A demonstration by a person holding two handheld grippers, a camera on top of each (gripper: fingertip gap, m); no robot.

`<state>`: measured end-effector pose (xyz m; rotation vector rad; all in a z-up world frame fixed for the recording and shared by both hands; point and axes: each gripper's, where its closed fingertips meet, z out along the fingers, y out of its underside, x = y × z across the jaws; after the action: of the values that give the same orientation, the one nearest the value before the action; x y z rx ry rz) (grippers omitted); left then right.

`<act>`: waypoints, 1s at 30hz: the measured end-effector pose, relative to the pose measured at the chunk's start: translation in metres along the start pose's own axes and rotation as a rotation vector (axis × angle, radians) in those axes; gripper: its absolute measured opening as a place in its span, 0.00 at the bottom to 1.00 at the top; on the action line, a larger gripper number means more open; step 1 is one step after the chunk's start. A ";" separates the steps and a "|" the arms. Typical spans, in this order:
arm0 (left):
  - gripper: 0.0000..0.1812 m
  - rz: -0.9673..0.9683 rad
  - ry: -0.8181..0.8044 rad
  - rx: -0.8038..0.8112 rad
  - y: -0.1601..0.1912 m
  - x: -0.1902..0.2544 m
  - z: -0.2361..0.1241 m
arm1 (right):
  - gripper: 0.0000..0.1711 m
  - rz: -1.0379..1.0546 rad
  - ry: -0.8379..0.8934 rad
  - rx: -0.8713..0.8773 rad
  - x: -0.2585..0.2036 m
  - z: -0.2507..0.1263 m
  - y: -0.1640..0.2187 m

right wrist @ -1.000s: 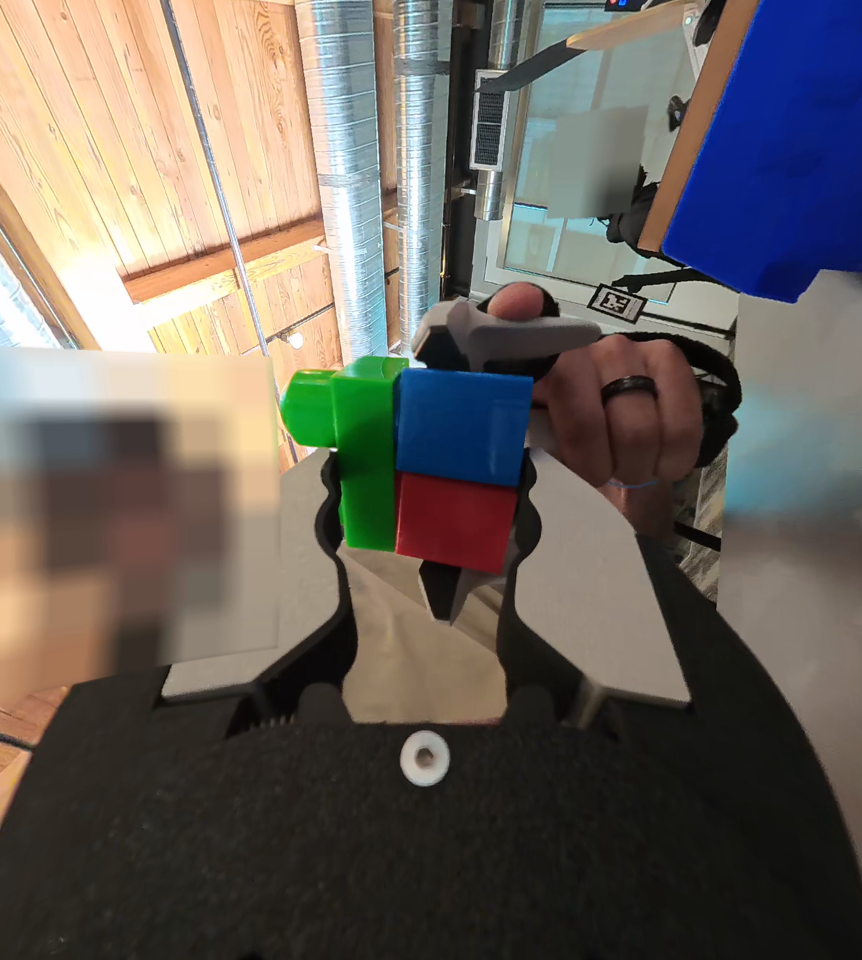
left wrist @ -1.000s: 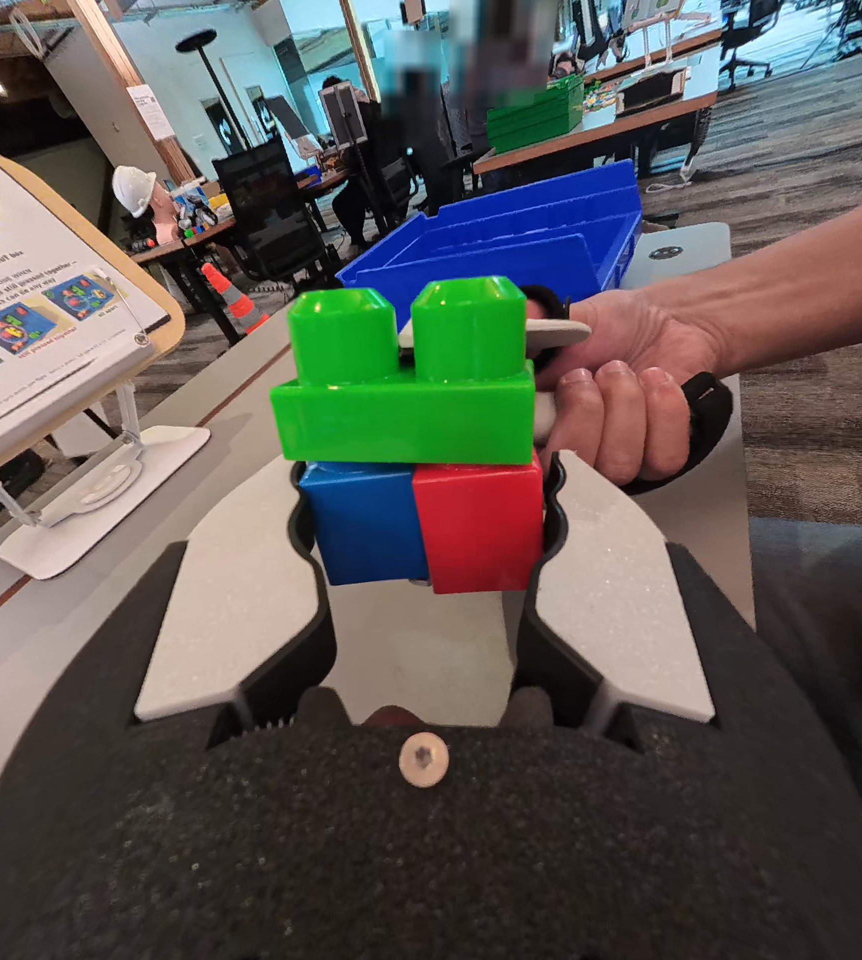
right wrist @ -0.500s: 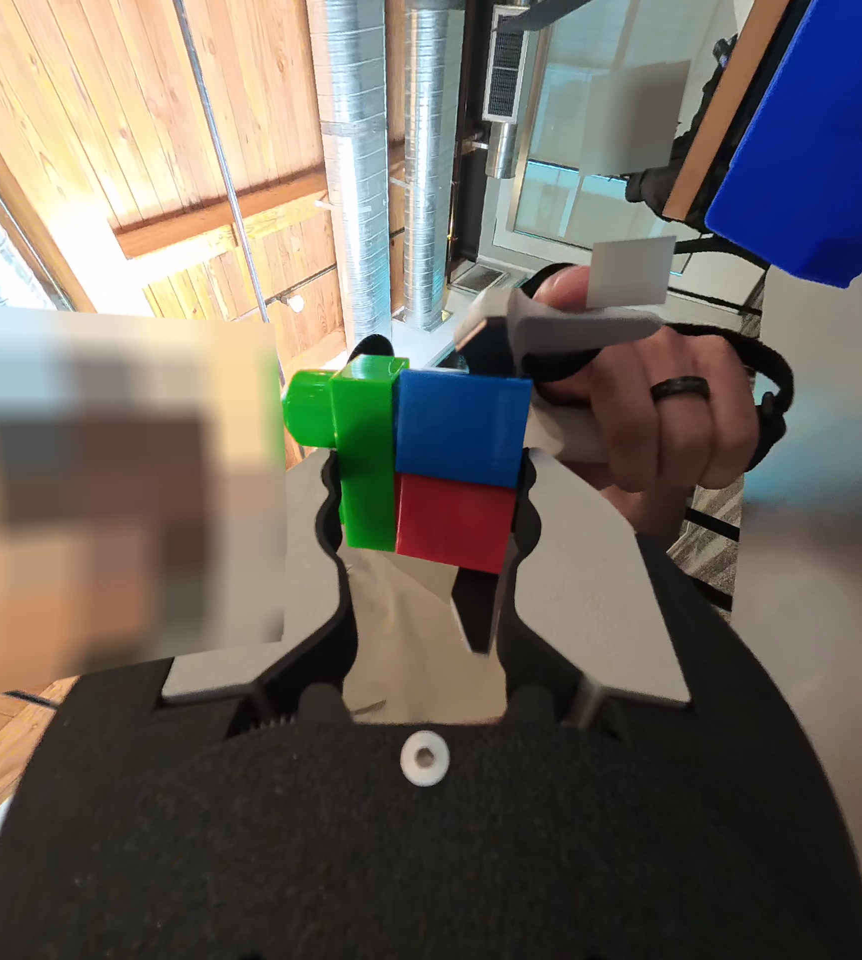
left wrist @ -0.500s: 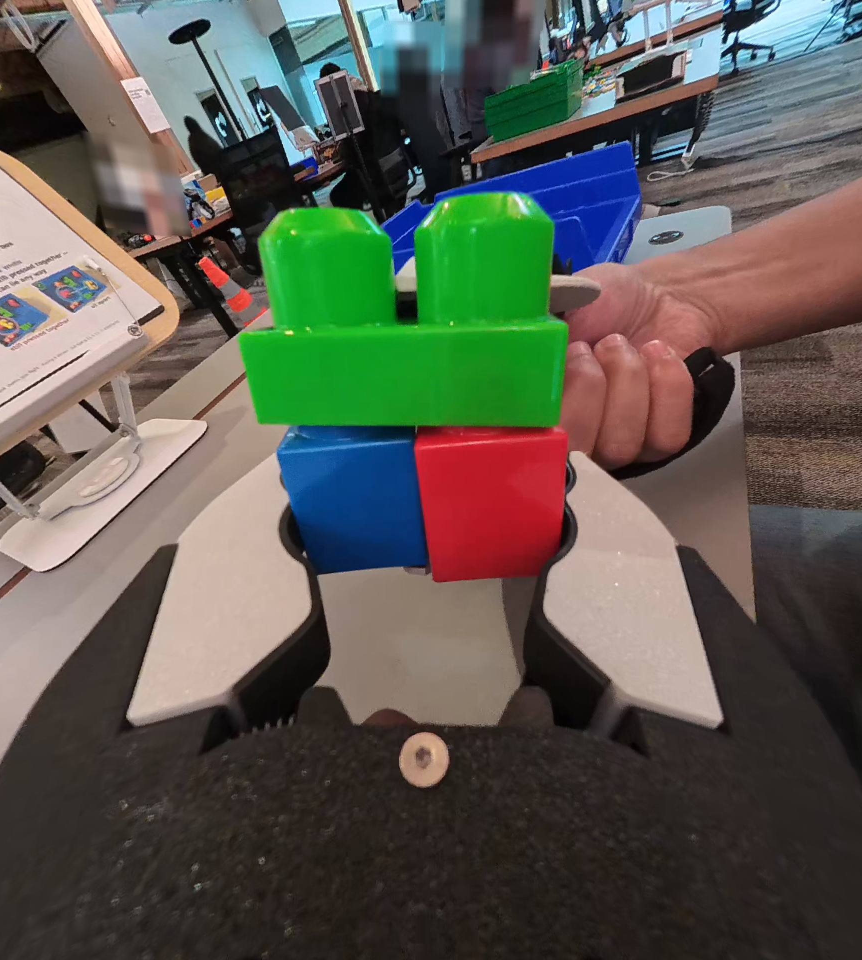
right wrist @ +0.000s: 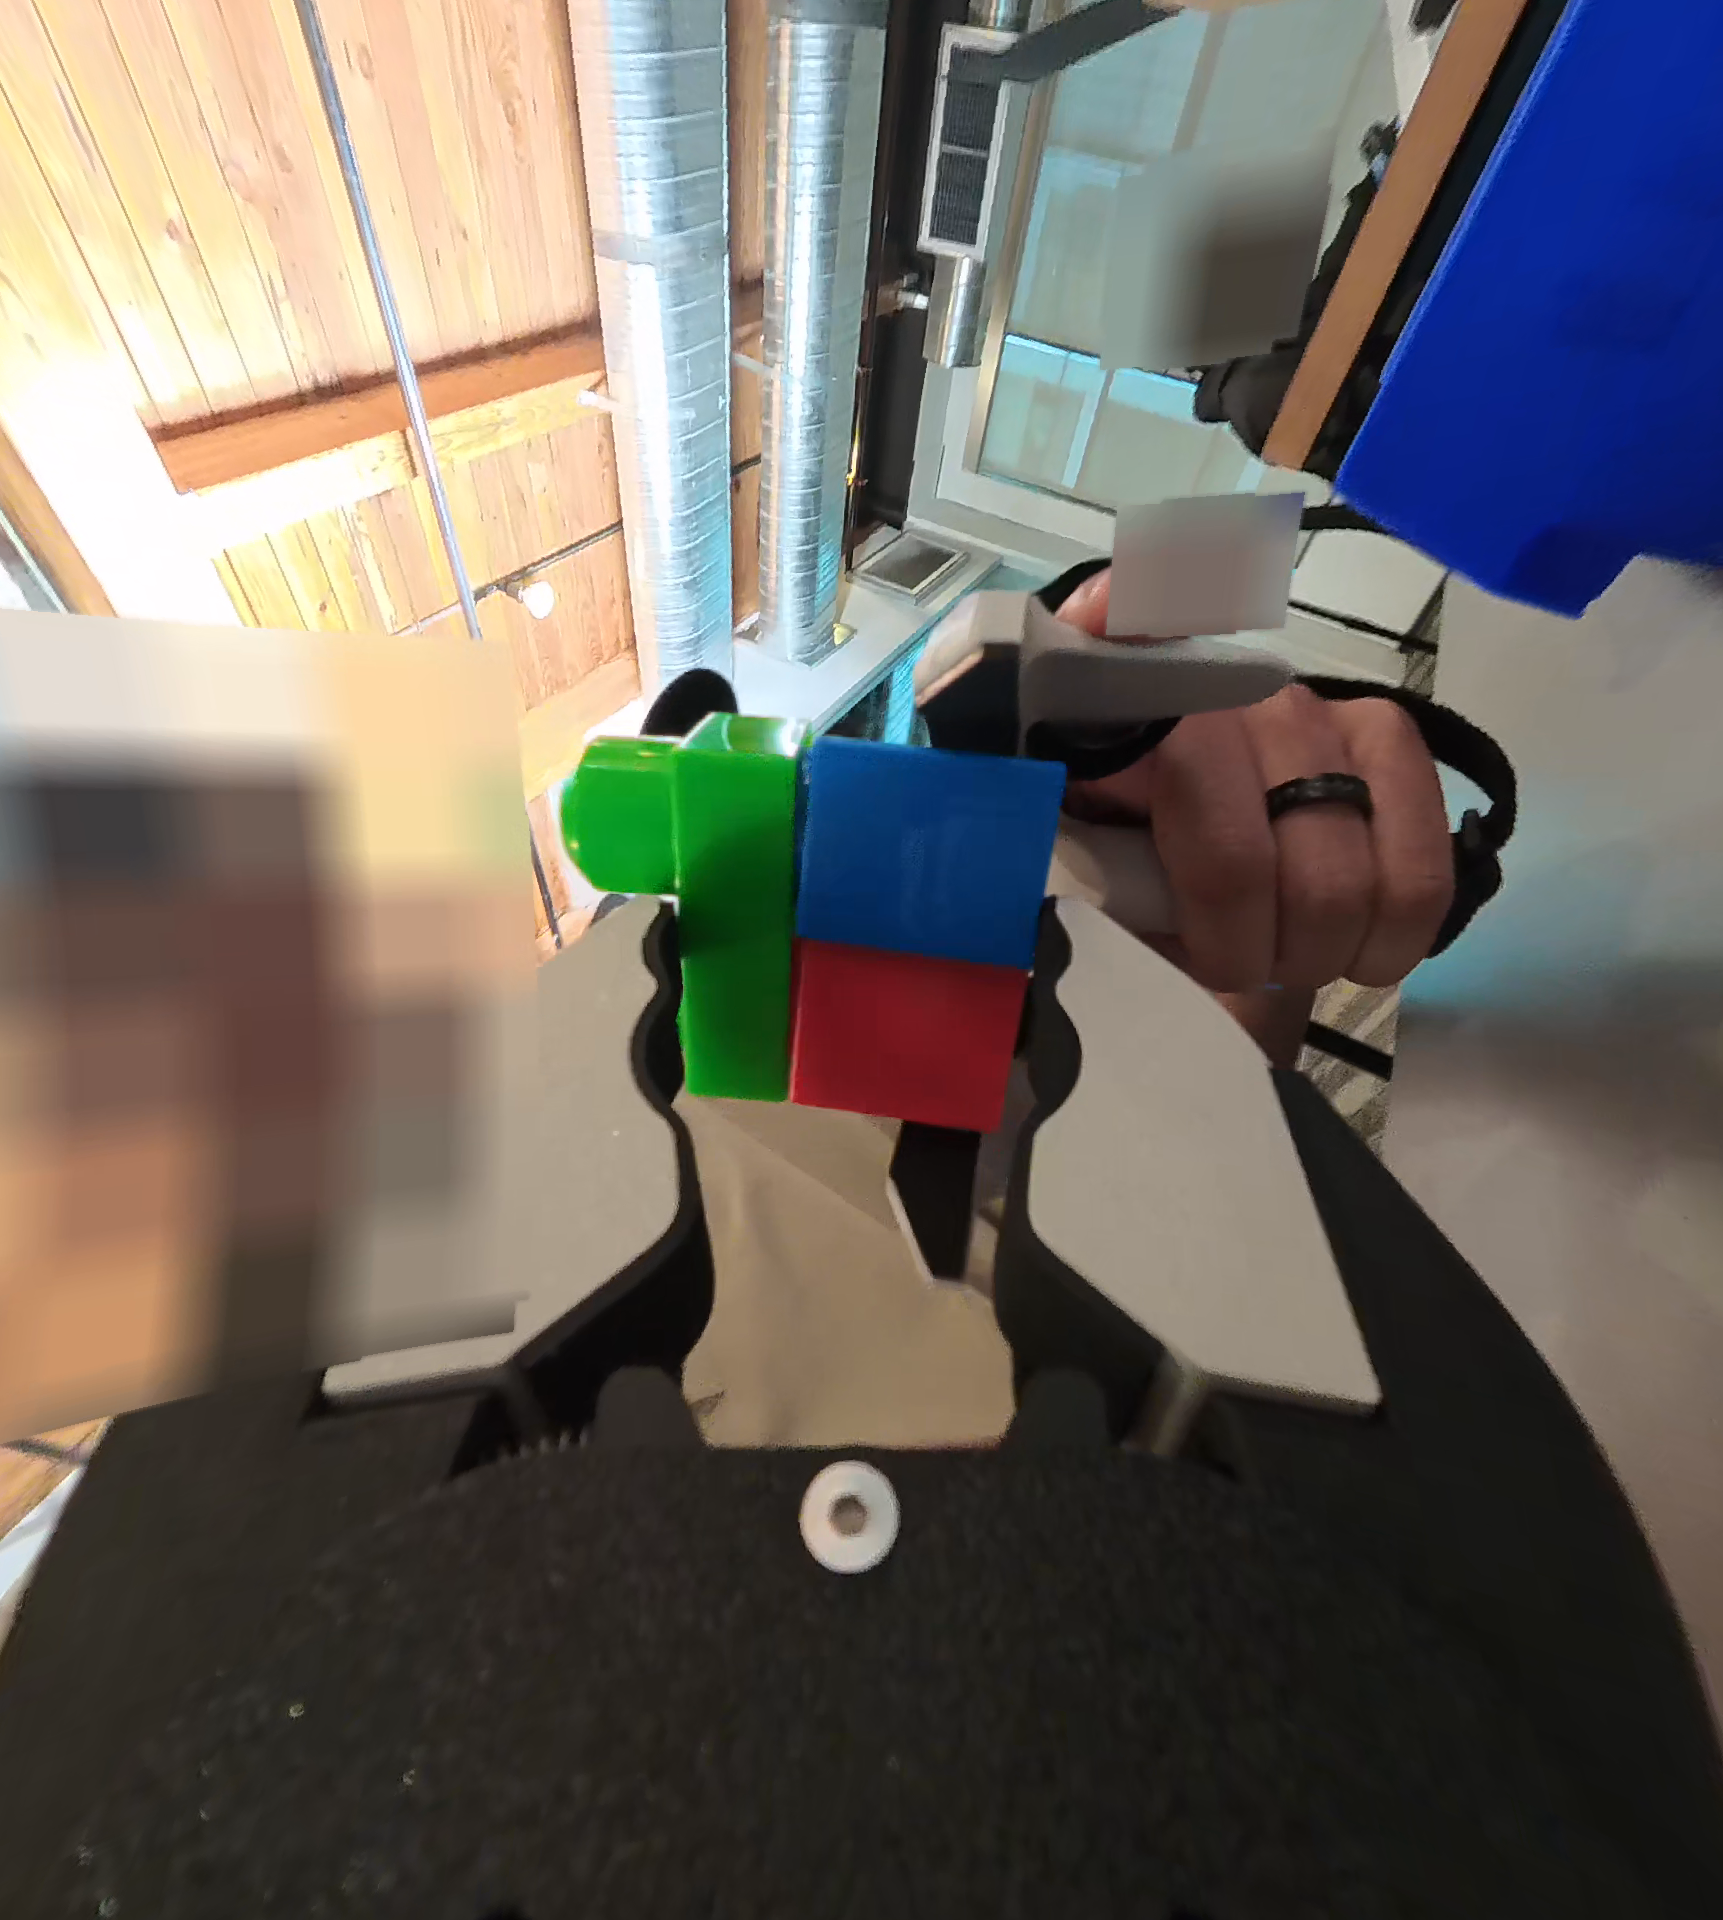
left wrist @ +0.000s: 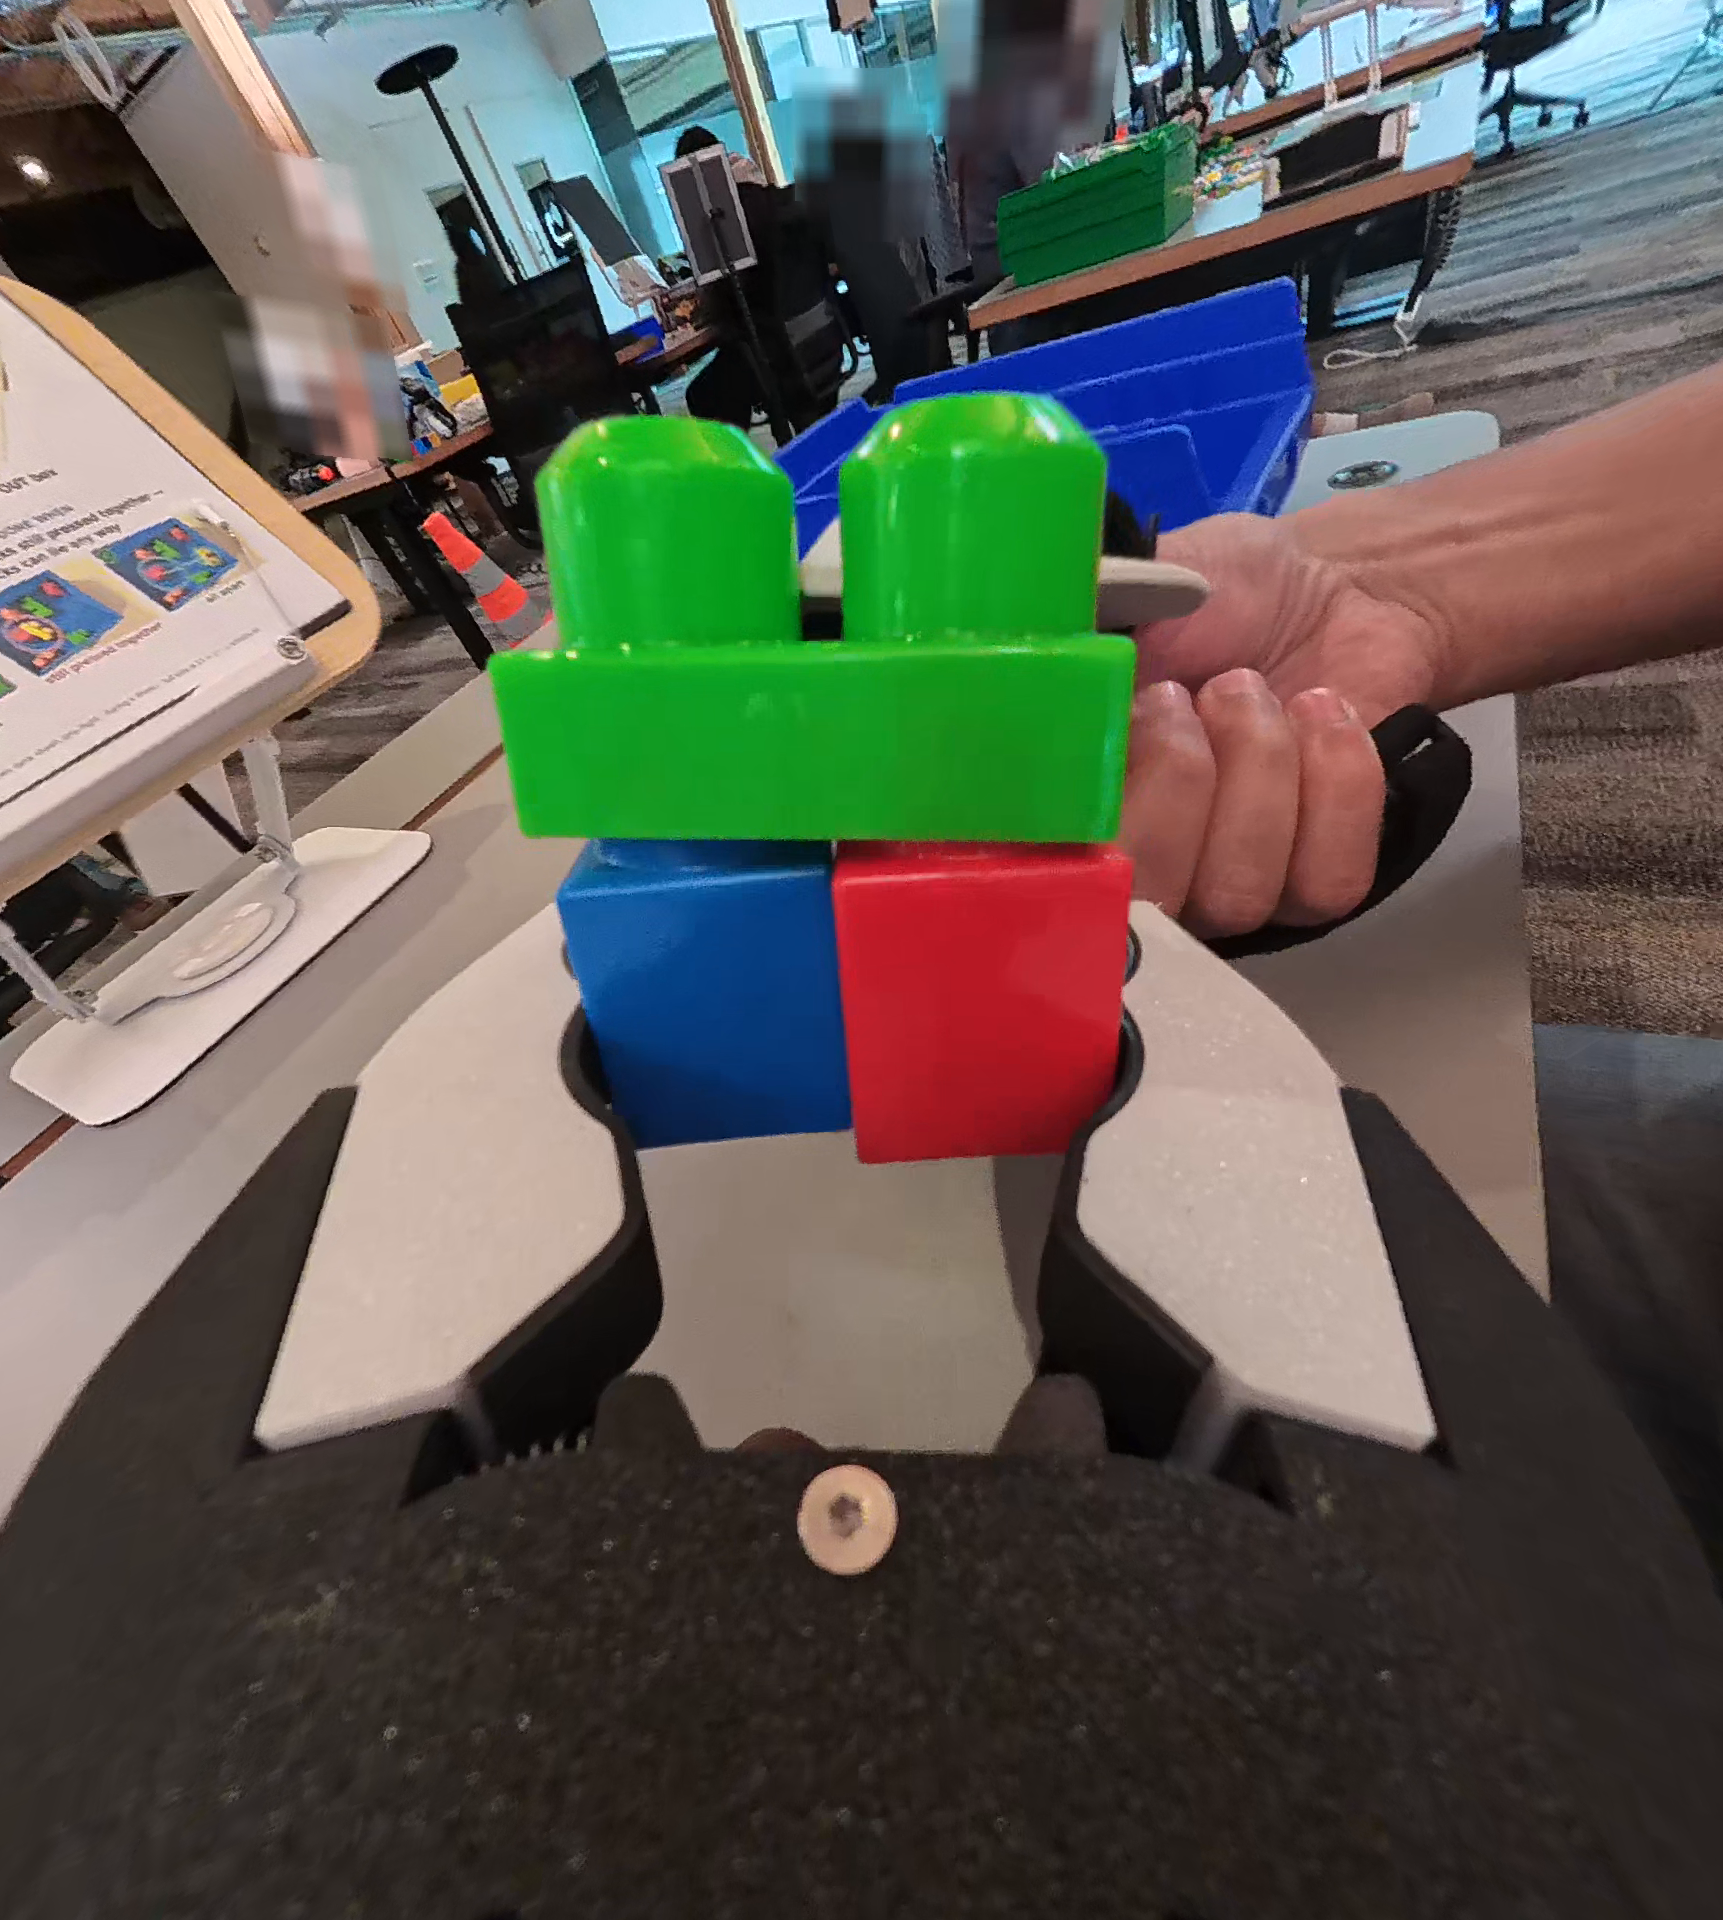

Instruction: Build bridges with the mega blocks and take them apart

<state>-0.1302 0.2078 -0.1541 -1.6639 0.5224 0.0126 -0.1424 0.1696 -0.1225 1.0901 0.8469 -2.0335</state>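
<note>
Your left tongs (left wrist: 846, 997) and right tongs (right wrist: 852, 997) stay clamped on the little plastic bridge, green two-stud block (left wrist: 815, 748) capping blue cube (left wrist: 701, 987) and red cube (left wrist: 982, 997), now lifted closer, so separation hasn't begun.

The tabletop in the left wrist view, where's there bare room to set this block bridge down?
Bare table shows directly under the held blocks, between the left gripper fingers. A further strip runs left toward the white document stand. Far right, bare surface lies beyond the hand, beside the blue bin. Crowded: the stand's base at left and the bin at the far end.
</note>
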 end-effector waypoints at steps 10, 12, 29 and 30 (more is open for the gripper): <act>0.50 -0.032 -0.027 -0.008 0.005 -0.010 0.004 | 0.39 -0.047 0.099 0.018 0.003 -0.010 -0.012; 0.50 -0.091 -0.014 0.003 0.006 -0.013 0.003 | 0.38 -0.065 0.126 0.015 0.002 -0.013 -0.015; 0.50 -0.186 -0.304 -0.129 0.035 -0.048 0.029 | 0.31 -1.050 1.058 0.092 0.003 -0.038 -0.051; 0.50 -0.187 -0.291 -0.131 0.034 -0.045 0.031 | 0.25 -1.058 1.071 0.074 0.005 -0.038 -0.051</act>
<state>-0.1733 0.2495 -0.1779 -1.7951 0.1475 0.1530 -0.1680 0.2270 -0.1324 2.1224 2.2612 -2.1157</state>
